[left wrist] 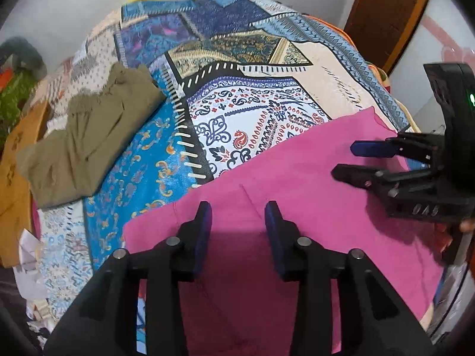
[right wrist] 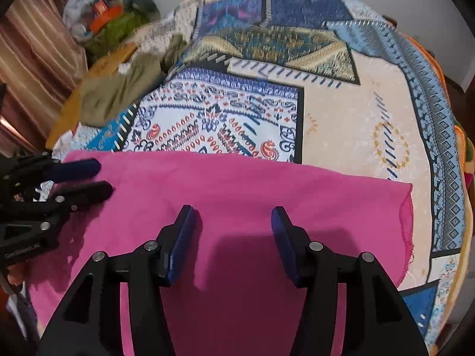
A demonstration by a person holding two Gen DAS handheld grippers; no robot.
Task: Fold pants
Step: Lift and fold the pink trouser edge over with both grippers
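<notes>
The pink pants [left wrist: 297, 207] lie flat on a patterned bedspread [left wrist: 237, 109], near its front edge; they also show in the right wrist view [right wrist: 237, 195]. My left gripper [left wrist: 238, 212] is open and empty, hovering over the pants' left part. My right gripper [right wrist: 233, 218] is open and empty over their middle. In the left wrist view the right gripper [left wrist: 341, 160] comes in from the right, just above the cloth. In the right wrist view the left gripper [right wrist: 104, 178] comes in from the left over the pants' left edge.
Folded olive-green pants [left wrist: 86, 142] lie on the bedspread's left side, also seen in the right wrist view [right wrist: 118, 95]. An orange-brown cloth [left wrist: 14, 178] lies at the far left. A pile of clutter [right wrist: 112, 20] sits at the back left. A wooden door [left wrist: 389, 14] stands at the back right.
</notes>
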